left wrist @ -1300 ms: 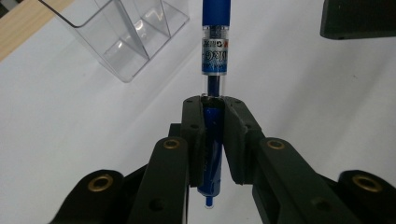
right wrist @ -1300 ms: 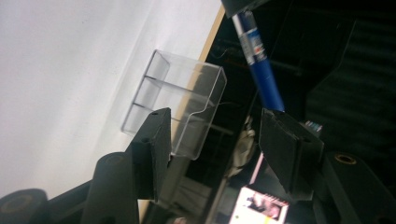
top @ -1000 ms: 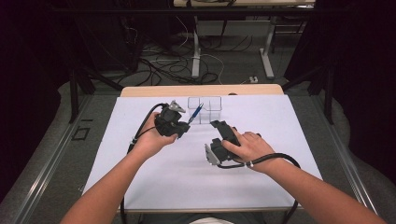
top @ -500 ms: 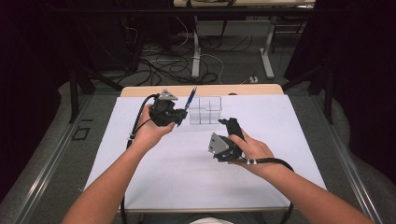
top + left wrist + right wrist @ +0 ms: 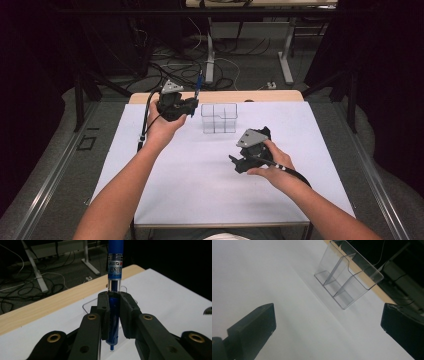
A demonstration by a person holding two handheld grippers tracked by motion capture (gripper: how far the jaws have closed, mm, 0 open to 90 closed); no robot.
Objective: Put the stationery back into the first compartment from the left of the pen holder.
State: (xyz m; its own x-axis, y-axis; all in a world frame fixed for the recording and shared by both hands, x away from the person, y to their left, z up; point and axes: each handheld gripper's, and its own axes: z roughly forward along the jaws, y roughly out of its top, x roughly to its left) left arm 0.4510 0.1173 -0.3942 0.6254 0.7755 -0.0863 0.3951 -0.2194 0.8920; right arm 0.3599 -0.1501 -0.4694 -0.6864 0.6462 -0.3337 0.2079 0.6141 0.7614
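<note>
Pen [image 5: 115,267] top cut off by frame edge in left gripper view; label print unreadable. Left claw [image 5: 191,106] clamped on blue pen, held upright above far-left part of surface [image 5: 190,190], just left of clear divided holder [image 5: 219,118]. Holder stands near far edge, compartments bare. Right claw [image 5: 327,322] spread wide, gripping nothing, low over white sheet nearer than holder. Broad open sheet in front. Cables [image 5: 170,65] and desk legs [image 5: 210,50] on floor beyond surface.

The blue pen [image 5: 115,270] has a small label with printed letters near its middle. The letters are blurry and too small to read. No other words or numbers can be read anywhere.
</note>
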